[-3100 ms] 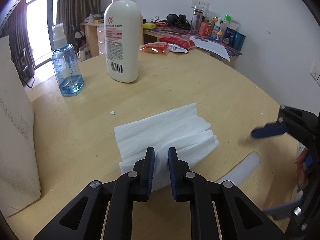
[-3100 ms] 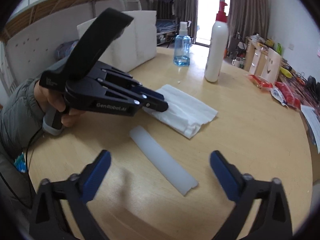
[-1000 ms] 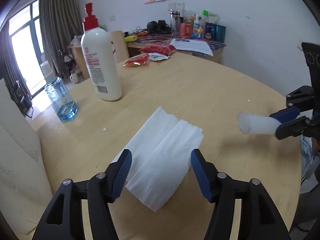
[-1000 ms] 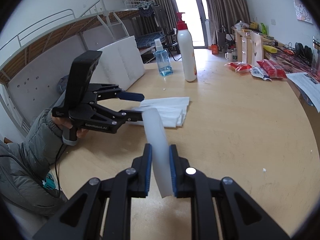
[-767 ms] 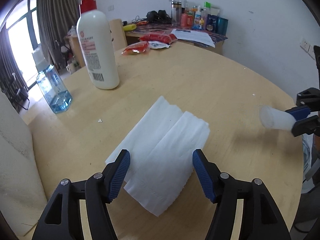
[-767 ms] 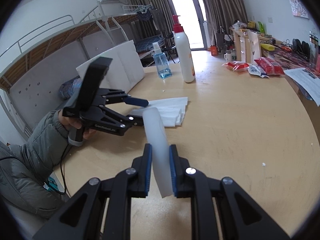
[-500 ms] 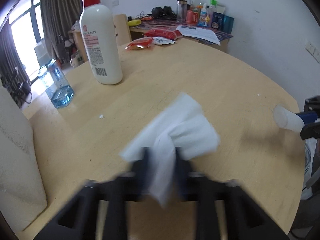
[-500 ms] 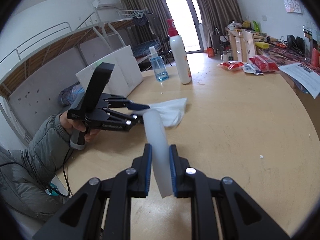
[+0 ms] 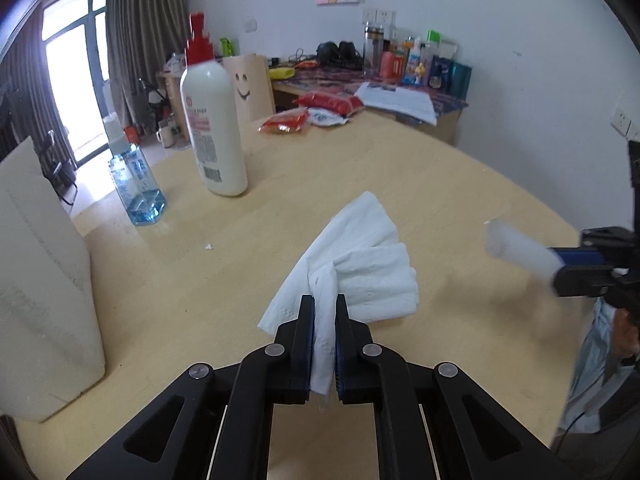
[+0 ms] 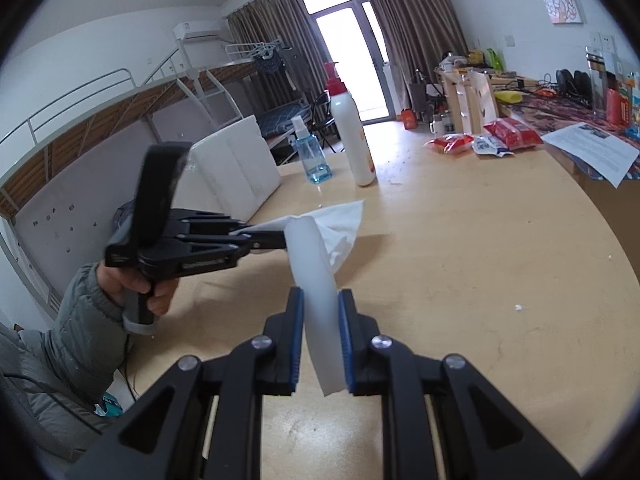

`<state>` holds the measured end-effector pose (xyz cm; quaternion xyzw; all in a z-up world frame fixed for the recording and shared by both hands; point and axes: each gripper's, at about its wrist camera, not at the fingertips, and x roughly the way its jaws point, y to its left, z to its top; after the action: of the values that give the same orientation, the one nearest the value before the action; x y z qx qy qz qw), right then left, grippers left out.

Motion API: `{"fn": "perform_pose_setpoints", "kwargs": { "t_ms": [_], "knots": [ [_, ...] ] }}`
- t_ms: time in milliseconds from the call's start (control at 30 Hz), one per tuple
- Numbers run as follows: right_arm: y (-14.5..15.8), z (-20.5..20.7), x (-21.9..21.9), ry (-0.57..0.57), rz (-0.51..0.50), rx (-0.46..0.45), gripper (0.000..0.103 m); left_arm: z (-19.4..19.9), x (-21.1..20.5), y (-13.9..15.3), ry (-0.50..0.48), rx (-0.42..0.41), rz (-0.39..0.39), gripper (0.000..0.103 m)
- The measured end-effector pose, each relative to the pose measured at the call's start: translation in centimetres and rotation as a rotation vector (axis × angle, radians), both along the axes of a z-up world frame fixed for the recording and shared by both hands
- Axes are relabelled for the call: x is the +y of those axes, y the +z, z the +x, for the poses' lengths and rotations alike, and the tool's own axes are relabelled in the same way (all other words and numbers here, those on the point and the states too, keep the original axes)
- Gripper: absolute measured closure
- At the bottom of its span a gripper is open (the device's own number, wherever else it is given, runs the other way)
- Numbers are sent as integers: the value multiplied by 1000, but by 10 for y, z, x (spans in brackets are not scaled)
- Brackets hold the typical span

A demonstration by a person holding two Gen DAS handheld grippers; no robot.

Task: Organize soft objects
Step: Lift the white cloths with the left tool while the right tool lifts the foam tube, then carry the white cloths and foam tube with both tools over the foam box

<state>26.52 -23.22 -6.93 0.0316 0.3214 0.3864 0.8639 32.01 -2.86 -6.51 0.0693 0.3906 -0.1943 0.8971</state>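
The left tool (image 9: 324,308) is clamped on a white paper towel (image 9: 356,264), its blue-lined jaws pinching a bunched fold of it. The jaws have just closed on that fold. A strip of the towel hangs down between the fingers and its lowest tip is lost against the black frame. The rest of the sheet fans out ahead; from the left wrist view I cannot tell how much of it still lies on the wooden tabletop (image 9: 420,184), while from the right wrist view its far corner appears lifted, the near part hidden behind the strip.

The right tool (image 10: 319,300) is clamped on a white foam strip (image 10: 312,264), which sticks up and forward between the pads, clear of the tabletop. In the left wrist view that strip shows at the right edge, blurred, with most of the right tool cut off by the frame.

A hand (image 10: 140,286) in a grey padded sleeve (image 10: 76,344) grips the left tool's handle; the fingers are partly hidden behind it.

Further out, a tall white lotion bottle (image 9: 212,128) with a red pump stands upright, and a blue spray bottle (image 9: 134,184) stands near it. A white foam block (image 9: 44,280) stands at the left edge of the tabletop, cut off at the side. Red snack packets (image 9: 304,118) lie at the far side. Beyond them a cluttered desk (image 9: 384,84) holds bottles too small to name.
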Motion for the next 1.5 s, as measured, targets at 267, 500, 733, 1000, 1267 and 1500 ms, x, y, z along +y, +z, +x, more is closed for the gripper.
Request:
{"fn": "perform_pose_setpoints", "kwargs": {
  "t_ms": [267, 500, 733, 1000, 1267, 1500],
  "knots": [
    [10, -6, -6, -16, 28, -27, 83, -35, -7, 30, 5, -80, -35, 94],
    [20, -13, -7, -18, 53, -57, 83, -59, -8, 49, 23, -140, -53, 94],
    [35, -19, -2, -6, 73, -104, 83, -82, 6, 72, 79, -224, -74, 94],
    [53, -28, 14, 11, 100, -170, 83, -113, 33, 95, 260, -324, -108, 94],
    [59, -30, 42, 66, 113, -199, 83, -137, 50, 105, 321, -378, -103, 94],
    [64, -38, 68, 124, 120, -219, 83, -158, 73, 111, 374, -400, -114, 94]
  ]
}}
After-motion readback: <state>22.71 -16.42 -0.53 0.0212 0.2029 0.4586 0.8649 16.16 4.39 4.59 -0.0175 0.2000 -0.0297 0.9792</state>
